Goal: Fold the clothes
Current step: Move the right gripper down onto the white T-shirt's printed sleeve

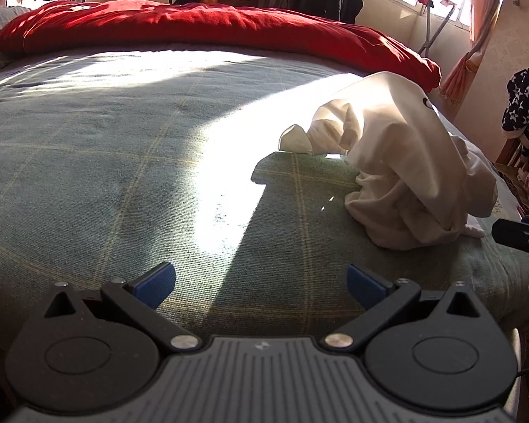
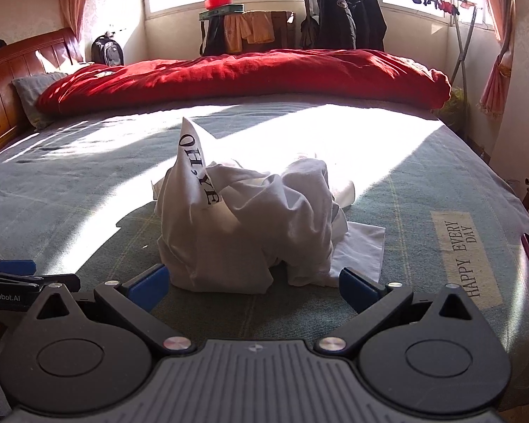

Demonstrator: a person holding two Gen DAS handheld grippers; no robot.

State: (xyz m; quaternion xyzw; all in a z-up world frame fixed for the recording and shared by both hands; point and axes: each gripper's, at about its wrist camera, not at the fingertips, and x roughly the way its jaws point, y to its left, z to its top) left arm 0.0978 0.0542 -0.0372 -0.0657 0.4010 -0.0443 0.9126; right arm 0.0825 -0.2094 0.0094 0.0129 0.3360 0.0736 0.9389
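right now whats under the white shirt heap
The shirt sits crumpled on the green plaid bedspread; a flat white flap of it pokes out at its right edge. Anything else under the heap is covered.

A white T-shirt [image 2: 243, 225] sits crumpled in a loose heap on the bed, half in sunlight. One fold stands up in a peak showing black lettering, and a flat corner of fabric spreads out at its right.

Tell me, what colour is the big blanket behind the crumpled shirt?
Red. The blanket shows best in the right wrist view, lying across the bed beyond the white shirt.
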